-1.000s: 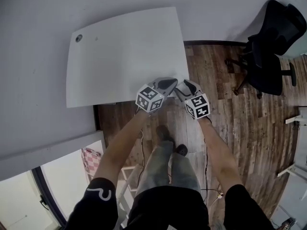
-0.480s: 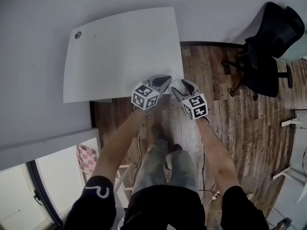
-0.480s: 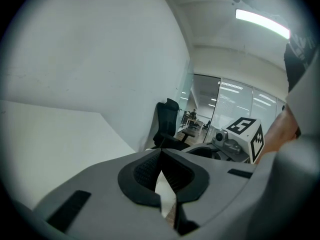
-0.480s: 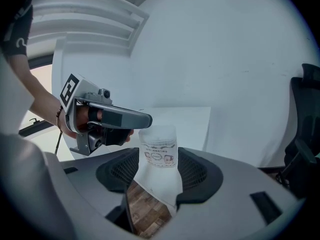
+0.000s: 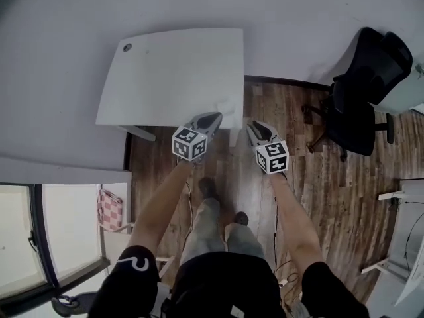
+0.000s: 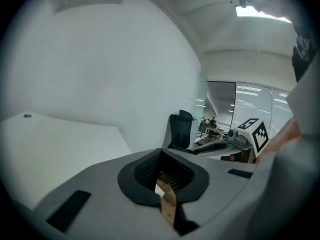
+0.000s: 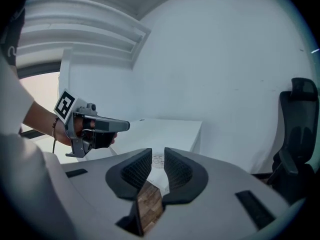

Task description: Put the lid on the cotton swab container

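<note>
1. Wood floor (image 5: 298, 151): dark planks. A person stands on them at the tabletop's near edge, with both arms stretched forward.
2. White tabletop (image 5: 165, 78): almost bare, so nothing on it blocks a reach.
3. Black office chair (image 5: 364, 91): off to the right, well apart from the tabletop and no obstacle.
4. Left hand-held gripper (image 5: 211, 119): clenched on nothing, with its tip over the tabletop's near right corner.
5. Right hand-held gripper (image 5: 256, 128): its jaws have just been closing but stand slightly apart, with nothing between them. It hovers over the floor just beside that corner.
6. Small pale thing (image 5: 226, 106): lies on the tabletop's near right corner, just ahead of both grippers. It is probably the cotton swab container or its lid, but too faint to tell which. Neither gripper holds a lid, so the task looks unstarted: the lid is yet to be picked up and fitted.
</note>
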Available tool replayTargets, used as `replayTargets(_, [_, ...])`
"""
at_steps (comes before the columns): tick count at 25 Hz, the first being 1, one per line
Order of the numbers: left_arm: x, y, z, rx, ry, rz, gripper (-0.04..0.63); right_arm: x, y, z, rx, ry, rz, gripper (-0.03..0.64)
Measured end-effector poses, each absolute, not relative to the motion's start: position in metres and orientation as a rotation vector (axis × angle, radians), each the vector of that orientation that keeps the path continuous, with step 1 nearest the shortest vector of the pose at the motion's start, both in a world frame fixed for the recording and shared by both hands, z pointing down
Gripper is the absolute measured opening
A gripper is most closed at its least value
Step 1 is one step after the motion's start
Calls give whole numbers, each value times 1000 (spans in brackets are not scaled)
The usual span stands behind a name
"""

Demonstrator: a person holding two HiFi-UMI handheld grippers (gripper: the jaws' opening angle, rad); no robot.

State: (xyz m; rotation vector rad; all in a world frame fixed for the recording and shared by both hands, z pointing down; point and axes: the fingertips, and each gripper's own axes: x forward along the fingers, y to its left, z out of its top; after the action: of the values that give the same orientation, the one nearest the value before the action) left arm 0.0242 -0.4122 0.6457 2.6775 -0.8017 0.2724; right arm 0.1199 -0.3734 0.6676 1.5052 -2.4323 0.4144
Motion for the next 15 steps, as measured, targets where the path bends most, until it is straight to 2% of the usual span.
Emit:
replayTargets(2, [19,-398,632,2660,-883,266,25,131,-359,650,1511,-2445,389,31])
replayTargets(3, [17,-391,625,2656,-922,268,25,135,-352,641,1512,-2454,380,14])
replayTargets(15, [-31,-316,539,2643,-1282,205,25,143,-291,543,1535,-2532,256,14])
